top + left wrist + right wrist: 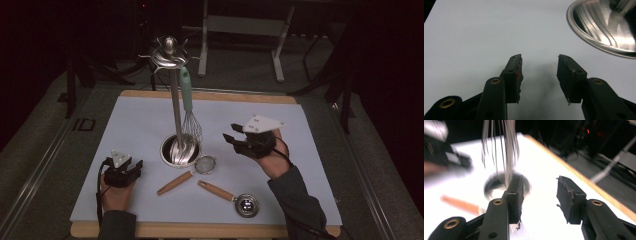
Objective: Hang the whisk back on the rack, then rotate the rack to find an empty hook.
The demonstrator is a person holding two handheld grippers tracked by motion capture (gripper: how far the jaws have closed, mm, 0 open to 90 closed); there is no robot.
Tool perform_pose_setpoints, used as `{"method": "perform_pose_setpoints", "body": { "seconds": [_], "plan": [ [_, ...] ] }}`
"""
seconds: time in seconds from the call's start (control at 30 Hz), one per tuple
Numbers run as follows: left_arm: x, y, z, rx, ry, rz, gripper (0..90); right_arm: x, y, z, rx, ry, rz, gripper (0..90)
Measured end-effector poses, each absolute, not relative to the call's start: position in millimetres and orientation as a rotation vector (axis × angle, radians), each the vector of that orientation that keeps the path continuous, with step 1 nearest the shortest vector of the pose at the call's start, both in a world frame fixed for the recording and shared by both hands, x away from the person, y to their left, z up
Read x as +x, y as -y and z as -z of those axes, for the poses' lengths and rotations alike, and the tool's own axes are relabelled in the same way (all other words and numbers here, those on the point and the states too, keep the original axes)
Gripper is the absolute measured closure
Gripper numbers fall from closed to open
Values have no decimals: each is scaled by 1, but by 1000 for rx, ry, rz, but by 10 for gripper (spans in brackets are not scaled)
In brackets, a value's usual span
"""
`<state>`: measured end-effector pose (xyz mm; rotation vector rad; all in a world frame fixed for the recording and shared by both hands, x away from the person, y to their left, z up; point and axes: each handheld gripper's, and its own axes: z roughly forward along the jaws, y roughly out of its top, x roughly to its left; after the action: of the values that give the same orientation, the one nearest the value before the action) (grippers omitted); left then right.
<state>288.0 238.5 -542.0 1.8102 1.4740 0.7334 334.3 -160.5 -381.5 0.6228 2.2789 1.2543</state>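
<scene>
i've got the right tongs [231, 133] standing apart with nothing between them, hovering at about 3 o'clock of the whisk [190, 114], which hangs by its mint handle from the utensil stand [174, 90] at the tabletop [135, 125] centre. the left tongs [134, 166] rest at 8 o'clock of the stand, also parted and empty. i judge the whisk light, its wire loops springy and slippery; i'd take it on the stiff handle, not the wires.
</scene>
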Motion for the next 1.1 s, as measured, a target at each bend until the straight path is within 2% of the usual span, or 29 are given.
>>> {"method": "perform_pose_setpoints", "body": {
  "seconds": [0.3,0.6,1.0,1.1],
  "plan": [
    [288,-238,542,1811,-1478,-738,549,317,209,432,730,-2327,-908,528],
    [288,-239,542,1807,-1483,-744,551,313,239,459,885,-2327,-892,523],
    [286,-233,541,1833,-1458,-800,620,319,246,469,943,-2324,-856,521],
    [283,-233,534,1758,-1426,-777,640,320,249,472,957,-2325,-827,521]
  ]
}}
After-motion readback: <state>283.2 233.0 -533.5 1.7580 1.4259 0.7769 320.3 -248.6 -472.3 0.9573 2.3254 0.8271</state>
